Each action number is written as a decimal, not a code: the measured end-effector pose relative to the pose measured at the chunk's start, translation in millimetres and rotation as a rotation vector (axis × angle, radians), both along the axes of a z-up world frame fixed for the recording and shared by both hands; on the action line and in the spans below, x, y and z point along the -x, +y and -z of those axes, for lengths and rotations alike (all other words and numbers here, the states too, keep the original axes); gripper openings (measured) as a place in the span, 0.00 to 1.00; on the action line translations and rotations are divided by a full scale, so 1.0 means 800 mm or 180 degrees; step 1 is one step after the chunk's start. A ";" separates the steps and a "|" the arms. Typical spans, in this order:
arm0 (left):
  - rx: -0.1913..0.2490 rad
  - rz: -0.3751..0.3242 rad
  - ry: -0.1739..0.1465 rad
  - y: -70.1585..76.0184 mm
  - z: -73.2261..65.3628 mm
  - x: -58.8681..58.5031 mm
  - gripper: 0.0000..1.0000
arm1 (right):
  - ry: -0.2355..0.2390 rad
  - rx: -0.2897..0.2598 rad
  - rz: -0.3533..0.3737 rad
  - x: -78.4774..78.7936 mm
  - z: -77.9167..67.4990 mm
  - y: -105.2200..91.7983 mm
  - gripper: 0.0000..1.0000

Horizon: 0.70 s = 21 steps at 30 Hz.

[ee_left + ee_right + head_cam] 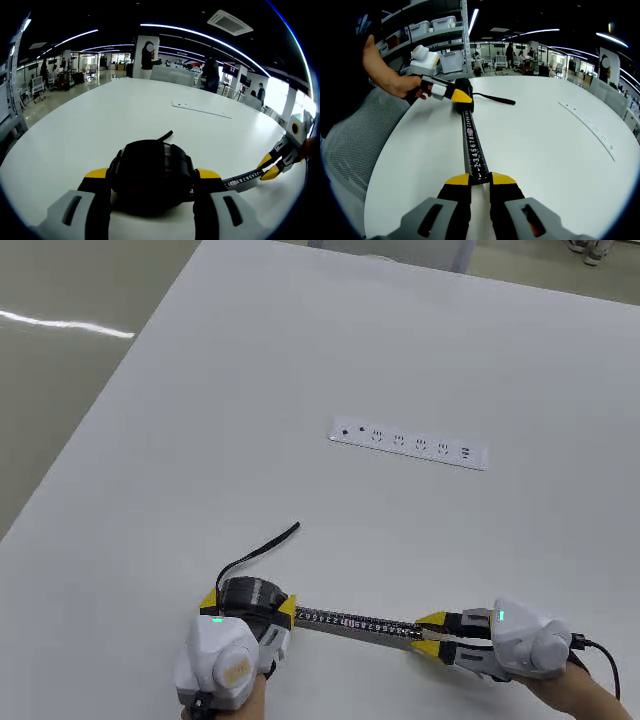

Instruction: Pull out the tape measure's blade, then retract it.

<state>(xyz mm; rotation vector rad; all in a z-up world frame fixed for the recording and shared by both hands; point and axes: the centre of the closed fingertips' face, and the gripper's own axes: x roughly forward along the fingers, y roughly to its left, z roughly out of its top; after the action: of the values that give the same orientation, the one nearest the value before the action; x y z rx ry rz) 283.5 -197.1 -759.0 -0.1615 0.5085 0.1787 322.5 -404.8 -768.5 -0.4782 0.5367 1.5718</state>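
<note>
Big plain white table [200,420]. A white power strip [408,443] lies flat toward the far side, well apart from the tape measure [250,593] down by the near edge. Its black strap [268,544] trails loose across the tabletop.

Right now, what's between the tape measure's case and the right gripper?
The pulled-out blade spans from the case to the right gripper, clearest in the head view.

On the white counter [300,360], the black round tape measure [252,595] sits near-left in the left claw [248,603], its steel blade [355,623] running right into the right claw [430,632], a white power strip [408,443] well behind.
</note>
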 end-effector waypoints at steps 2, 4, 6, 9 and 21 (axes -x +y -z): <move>-0.0019 -0.0012 -0.0007 0.000 0.000 0.000 0.64 | 0.0002 -0.0002 0.0001 0.000 0.000 0.000 0.12; -0.0037 -0.0019 -0.0011 -0.001 0.000 -0.001 0.65 | 0.0003 -0.0003 0.0004 -0.001 0.002 0.000 0.12; -0.0036 -0.0029 -0.0004 0.001 0.000 -0.002 0.65 | 0.0002 -0.0005 0.0007 -0.001 0.001 0.001 0.12; -0.0044 -0.0031 0.0001 0.001 0.001 -0.003 0.66 | 0.0001 -0.0008 0.0011 -0.001 -0.001 0.002 0.12; -0.0012 -0.0157 0.0057 0.006 0.002 -0.010 0.69 | 0.0013 0.0000 0.0008 0.001 0.002 0.002 0.12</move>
<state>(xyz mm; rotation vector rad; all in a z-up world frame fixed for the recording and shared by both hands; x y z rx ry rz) 291.5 -192.2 -760.5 -0.1688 0.5223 0.2294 322.1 -403.6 -770.0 -0.4741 0.5402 1.5708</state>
